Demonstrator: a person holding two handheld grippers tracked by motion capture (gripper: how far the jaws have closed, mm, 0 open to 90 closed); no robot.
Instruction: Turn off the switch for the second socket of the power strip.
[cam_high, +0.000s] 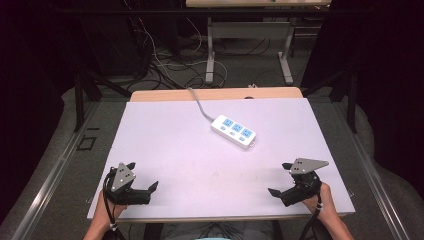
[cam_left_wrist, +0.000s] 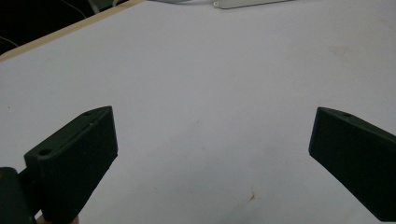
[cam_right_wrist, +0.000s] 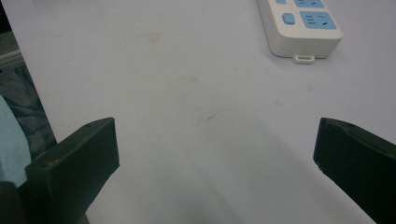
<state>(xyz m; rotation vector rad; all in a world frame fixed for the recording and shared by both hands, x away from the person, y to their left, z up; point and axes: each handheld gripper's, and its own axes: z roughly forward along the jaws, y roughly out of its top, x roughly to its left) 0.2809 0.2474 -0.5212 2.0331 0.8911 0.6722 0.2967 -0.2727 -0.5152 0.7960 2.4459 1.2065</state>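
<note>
- The broad white rectangular tabletop (cam_high: 200, 165) on its pale wooden base lay mostly bare, with a few faint smudges near its middle.
- The white plastic three-outlet power strip with blue socket faces (cam_high: 233, 132) lay flat at about one o'clock from the table's centre, set on a slant; its grey cord (cam_high: 199, 104) ran off toward twelve o'clock over the far edge.
- The left gripper (cam_high: 144, 177), black with a grey three-cornered plate, sat at about seven o'clock near the front edge, its jaws spread wide with nothing between them, well apart from the strip.
- The right gripper (cam_high: 281, 179) sat at about five o'clock, its jaws likewise spread wide and empty; in the right gripper view the strip's near end (cam_right_wrist: 303, 28) lay ahead at roughly one o'clock.
- Likely risk: the strip was light and smooth-sided, so a pinch from one end could have made it swivel or skid on the slick top.
- Likely risk: the cord, trailing off the far side, could have dragged or snagged and tugged the strip askew if it were lifted or slid.
- No brand, label or readable writing showed on the strip; only small socket marks, too small to read.
</note>
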